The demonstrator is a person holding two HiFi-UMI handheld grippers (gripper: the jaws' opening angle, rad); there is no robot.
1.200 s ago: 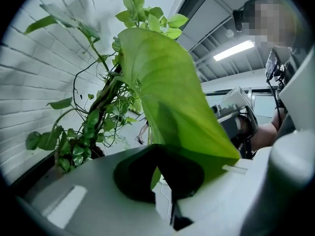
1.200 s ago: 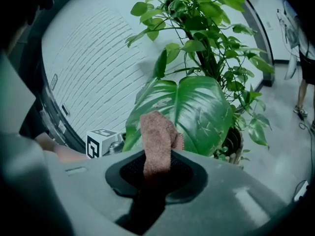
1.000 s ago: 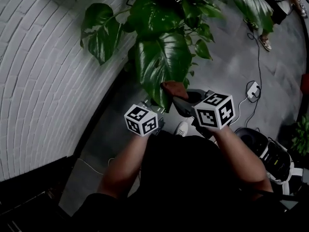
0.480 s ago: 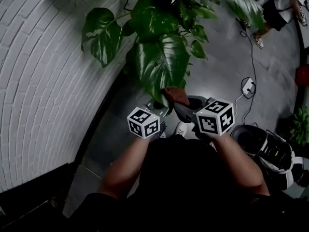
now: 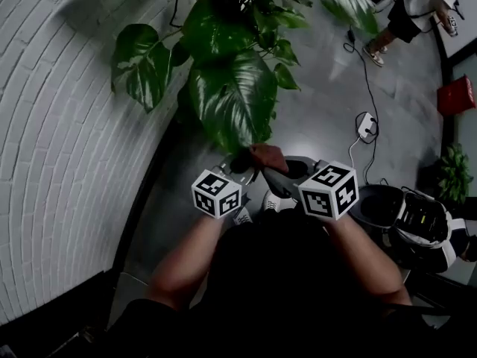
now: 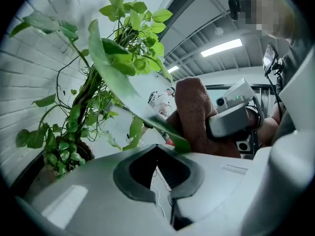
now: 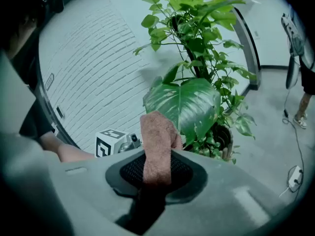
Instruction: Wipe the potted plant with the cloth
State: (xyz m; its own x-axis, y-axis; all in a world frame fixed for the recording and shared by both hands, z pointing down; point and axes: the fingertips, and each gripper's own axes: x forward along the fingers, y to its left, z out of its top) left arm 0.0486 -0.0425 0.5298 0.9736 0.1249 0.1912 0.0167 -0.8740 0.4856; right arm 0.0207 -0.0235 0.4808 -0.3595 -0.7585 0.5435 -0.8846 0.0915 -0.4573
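Note:
The potted plant [image 5: 223, 21] stands against the wall, and its biggest leaf [image 5: 231, 95] hangs toward me. My right gripper [image 5: 274, 168] is shut on a brown cloth [image 5: 268, 155] that touches this leaf's lower tip. In the right gripper view the cloth [image 7: 157, 141] stands up from the jaws in front of the leaf [image 7: 184, 104]. My left gripper [image 5: 240, 162] sits just under the same tip. Its jaws [image 6: 157, 154] show a narrow gap with floor visible through it. The leaf [image 6: 123, 87] crosses above them and its tip rests on the right jaw, not between them.
A curved white brick wall [image 5: 59, 162] runs along the left. A person [image 5: 406, 13] stands at the top right by a cable and plug block [image 5: 365, 125]. A red box [image 5: 456, 95], a small plant [image 5: 451, 174] and dark equipment [image 5: 417, 222] are at the right.
The head view has shifted, so the plant now sits higher and further left. Both grippers stay at the big leaf's lower tip, with the cloth still against it.

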